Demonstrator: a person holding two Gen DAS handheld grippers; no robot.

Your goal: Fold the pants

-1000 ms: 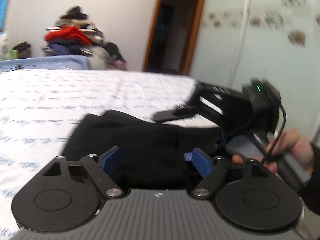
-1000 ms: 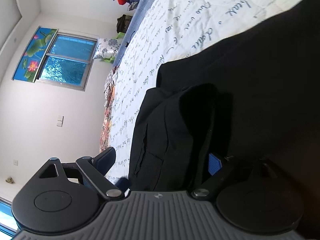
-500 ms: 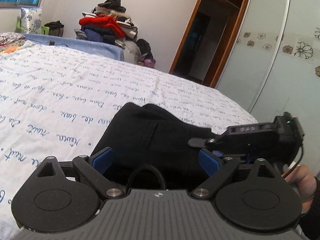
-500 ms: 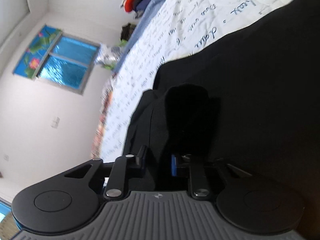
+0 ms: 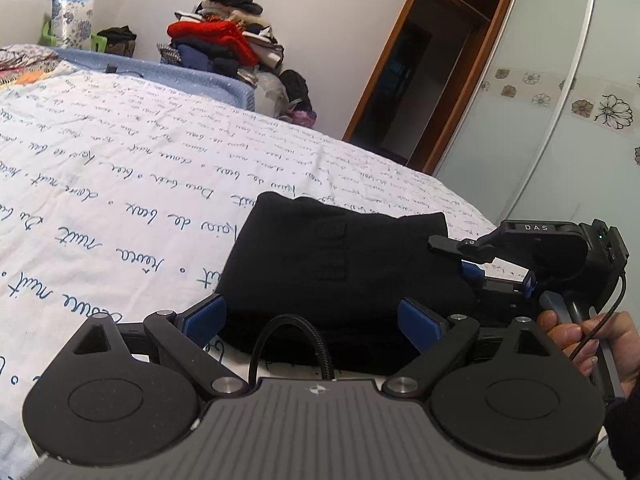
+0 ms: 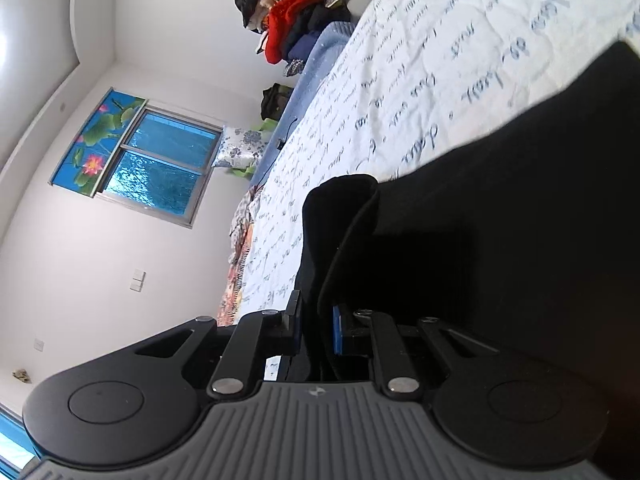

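Note:
The black pants lie folded in a thick bundle on the white bed, in the middle of the left wrist view. My left gripper is open, its blue pads on either side of the bundle's near edge, holding nothing. My right gripper comes in from the right, turned on its side. In the right wrist view my right gripper is shut on an edge of the black pants, which fill the right half of that view.
The white bedsheet with blue script spreads to the left and back. A pile of clothes stands beyond the bed's far edge. A wooden doorway and a sliding wardrobe door are at the right.
My right gripper has closed on the pants' edge. My left gripper has drawn back from the bundle and stays open; the bundle now lies flatter on the bed.

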